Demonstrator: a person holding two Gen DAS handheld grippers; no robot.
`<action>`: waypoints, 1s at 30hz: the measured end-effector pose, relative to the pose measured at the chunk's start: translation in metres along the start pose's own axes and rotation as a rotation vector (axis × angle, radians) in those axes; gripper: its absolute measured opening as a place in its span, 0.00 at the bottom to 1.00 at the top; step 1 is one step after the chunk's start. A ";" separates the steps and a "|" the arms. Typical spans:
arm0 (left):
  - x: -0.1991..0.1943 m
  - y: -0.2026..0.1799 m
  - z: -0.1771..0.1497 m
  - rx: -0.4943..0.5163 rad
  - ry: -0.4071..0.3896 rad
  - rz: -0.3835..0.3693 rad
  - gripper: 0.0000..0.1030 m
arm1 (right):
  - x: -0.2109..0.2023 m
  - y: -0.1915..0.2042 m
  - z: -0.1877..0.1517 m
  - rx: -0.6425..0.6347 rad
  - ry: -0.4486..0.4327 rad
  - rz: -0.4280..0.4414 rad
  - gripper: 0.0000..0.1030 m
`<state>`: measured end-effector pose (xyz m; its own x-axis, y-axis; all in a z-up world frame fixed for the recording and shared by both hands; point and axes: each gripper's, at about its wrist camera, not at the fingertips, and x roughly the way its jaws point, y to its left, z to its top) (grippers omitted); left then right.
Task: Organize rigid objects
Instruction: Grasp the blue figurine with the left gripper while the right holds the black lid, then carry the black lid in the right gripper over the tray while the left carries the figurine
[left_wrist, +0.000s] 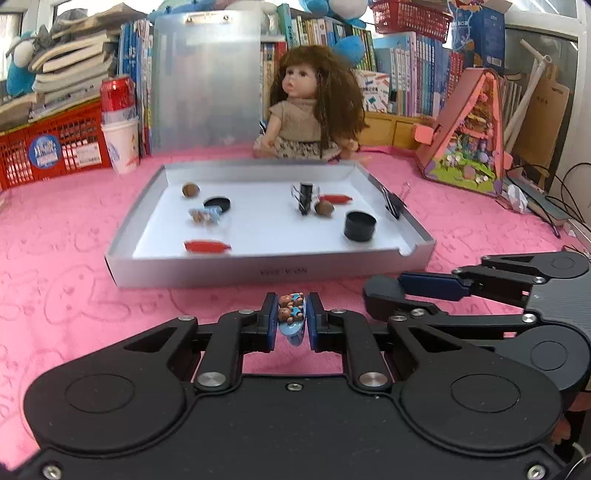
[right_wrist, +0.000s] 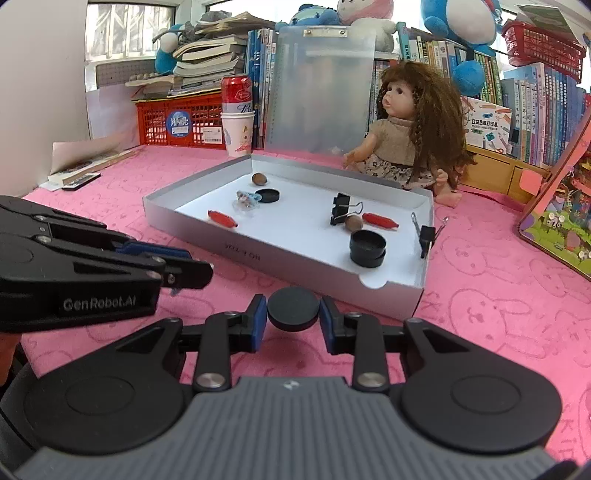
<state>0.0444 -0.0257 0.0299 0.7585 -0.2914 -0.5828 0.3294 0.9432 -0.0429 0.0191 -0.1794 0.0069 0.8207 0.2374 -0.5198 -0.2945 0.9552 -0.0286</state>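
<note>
A little blue clip with two brown bears (left_wrist: 291, 314) stands up, squeezed. A round black lid (right_wrist: 293, 308) lies flat, pinched.

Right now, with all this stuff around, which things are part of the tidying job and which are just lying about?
Part of the job:
- bear clip, held in the left gripper
- black lid, held in the right gripper
- white tray with nuts, red pieces, binder clips, black cup

Just lying about:
- doll
- red can
- books
- toy house
</note>
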 end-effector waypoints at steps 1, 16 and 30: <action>0.001 0.001 0.003 0.003 -0.005 0.008 0.15 | 0.000 -0.001 0.002 0.002 -0.003 -0.002 0.35; 0.024 0.031 0.052 -0.032 -0.062 0.055 0.15 | 0.014 -0.024 0.041 0.070 -0.041 -0.064 0.35; 0.061 0.052 0.076 -0.060 -0.054 0.079 0.15 | 0.040 -0.039 0.062 0.119 -0.032 -0.074 0.35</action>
<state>0.1503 -0.0060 0.0536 0.8106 -0.2222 -0.5418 0.2343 0.9710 -0.0478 0.0938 -0.1965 0.0401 0.8535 0.1694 -0.4928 -0.1740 0.9841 0.0369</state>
